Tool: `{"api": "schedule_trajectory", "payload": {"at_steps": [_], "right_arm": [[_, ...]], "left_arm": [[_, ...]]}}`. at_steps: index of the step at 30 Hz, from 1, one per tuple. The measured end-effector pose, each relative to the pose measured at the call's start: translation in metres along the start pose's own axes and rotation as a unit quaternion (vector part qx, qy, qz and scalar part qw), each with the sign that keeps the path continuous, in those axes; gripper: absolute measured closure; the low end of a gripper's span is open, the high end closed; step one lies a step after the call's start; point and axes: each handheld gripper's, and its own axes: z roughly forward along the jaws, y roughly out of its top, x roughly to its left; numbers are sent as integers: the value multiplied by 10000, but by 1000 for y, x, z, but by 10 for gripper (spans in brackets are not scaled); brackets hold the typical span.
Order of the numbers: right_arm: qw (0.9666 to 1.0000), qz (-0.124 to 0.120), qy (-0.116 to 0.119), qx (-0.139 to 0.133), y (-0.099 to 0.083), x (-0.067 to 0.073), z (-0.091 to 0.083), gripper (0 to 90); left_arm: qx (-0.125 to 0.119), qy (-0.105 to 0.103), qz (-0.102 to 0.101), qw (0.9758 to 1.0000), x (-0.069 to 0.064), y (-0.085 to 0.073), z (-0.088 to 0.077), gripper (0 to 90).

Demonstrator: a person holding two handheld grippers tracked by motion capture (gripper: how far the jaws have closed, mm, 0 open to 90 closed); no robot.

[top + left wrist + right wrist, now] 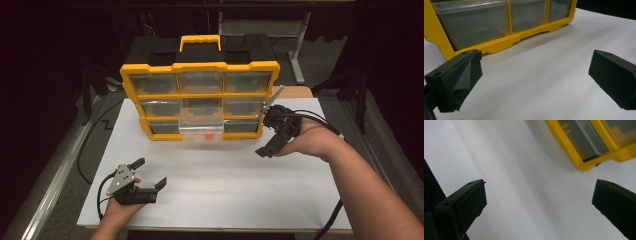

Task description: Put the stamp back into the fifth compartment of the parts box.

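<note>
A yellow drawer box (200,95) stood at the far side of the white worktop (225,195). Its bottom middle drawer (201,129) was pulled out, with a small red thing (209,134) inside. The right tongs (264,131) were wide and empty, just right of the box. The left tongs (150,172) were wide and empty, near the front left.

Both hand-held grippers (150,172) (264,131) gape empty, well apart.
</note>
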Motion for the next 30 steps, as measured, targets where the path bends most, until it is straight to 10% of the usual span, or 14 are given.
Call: {"api": "schedule_trajectory", "payload": {"at_steps": [18,30], "right_arm": [[9993,292,-195,138,-56,-6,1,0],[9988,324,-60,372,-62,-4,42,0]], "left_arm": [[14,-3,23,10000,-2,0,0,3],[25,7,30,10000,-1,0,0,3]]}}
